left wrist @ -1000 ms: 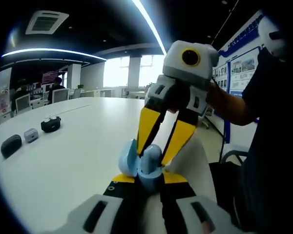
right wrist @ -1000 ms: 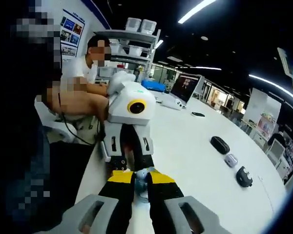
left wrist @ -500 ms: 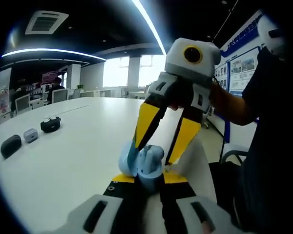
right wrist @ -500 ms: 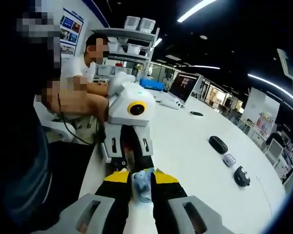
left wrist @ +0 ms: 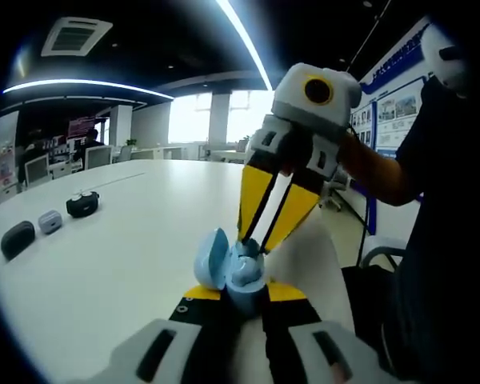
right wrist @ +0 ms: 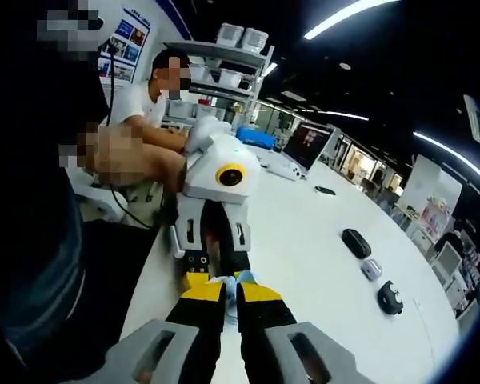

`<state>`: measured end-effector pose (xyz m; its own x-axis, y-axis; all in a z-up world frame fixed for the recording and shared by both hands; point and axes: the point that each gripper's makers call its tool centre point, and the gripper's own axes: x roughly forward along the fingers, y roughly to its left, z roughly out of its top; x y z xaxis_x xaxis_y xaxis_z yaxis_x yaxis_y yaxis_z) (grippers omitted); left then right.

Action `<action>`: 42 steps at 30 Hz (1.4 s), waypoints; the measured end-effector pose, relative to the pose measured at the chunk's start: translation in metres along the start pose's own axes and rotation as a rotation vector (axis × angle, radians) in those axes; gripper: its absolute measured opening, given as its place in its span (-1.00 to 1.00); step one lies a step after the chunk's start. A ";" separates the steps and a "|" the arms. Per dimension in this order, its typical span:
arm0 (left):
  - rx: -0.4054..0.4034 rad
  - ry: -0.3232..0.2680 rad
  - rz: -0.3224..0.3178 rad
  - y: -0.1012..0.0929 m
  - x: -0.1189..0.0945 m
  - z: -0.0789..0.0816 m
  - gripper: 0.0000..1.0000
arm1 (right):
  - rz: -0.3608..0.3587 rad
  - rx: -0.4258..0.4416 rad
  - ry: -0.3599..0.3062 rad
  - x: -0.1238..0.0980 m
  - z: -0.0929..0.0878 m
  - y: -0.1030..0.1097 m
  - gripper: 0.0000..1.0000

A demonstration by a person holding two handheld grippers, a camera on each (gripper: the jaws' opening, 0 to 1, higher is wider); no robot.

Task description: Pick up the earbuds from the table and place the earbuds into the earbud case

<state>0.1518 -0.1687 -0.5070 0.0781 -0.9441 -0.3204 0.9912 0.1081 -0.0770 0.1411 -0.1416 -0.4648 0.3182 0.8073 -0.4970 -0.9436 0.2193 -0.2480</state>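
Earbud case [left wrist: 230, 270], pale blue, lid open, clamped between left gripper [left wrist: 242, 298] jaws above white table [left wrist: 112, 256] | right gripper [left wrist: 260, 240] tips nearly closed, dipped into case; earbud between them cannot be made out | dark cases [left wrist: 18, 238] far left.

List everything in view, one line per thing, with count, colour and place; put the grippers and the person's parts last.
earbud case: one, light blue, lid open, held in the left gripper's jaws.
small cases: three, two black and one grey, far side of the table.
table: one, white, under everything.
laptop: one, open, far end of the table.
seated person: one, white shirt, beside the shelves.
left gripper: black and yellow, shut on the earbud case.
right gripper: yellow jaws, nearly closed, tips in the case.
forearm: behind the right gripper.
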 end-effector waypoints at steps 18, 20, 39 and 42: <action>0.010 0.004 -0.005 0.002 0.002 0.001 -0.63 | -0.121 0.332 -0.178 -0.028 0.001 -0.021 -0.37; 0.019 0.005 -0.009 0.002 0.003 0.001 -0.63 | -0.110 0.572 -0.252 -0.026 0.000 -0.028 -0.40; 0.195 0.031 -0.056 -0.008 0.006 0.004 -0.63 | 0.185 1.251 -0.165 -0.006 -0.025 -0.029 -0.60; 0.204 0.027 -0.056 -0.009 0.006 0.004 -0.63 | 0.208 1.286 -0.139 -0.005 -0.027 -0.025 -0.59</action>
<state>0.1442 -0.1765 -0.5041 0.0225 -0.9378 -0.3465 0.9952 -0.0119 0.0968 0.1657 -0.1661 -0.4789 0.2174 0.9217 -0.3211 -0.4095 0.3848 0.8272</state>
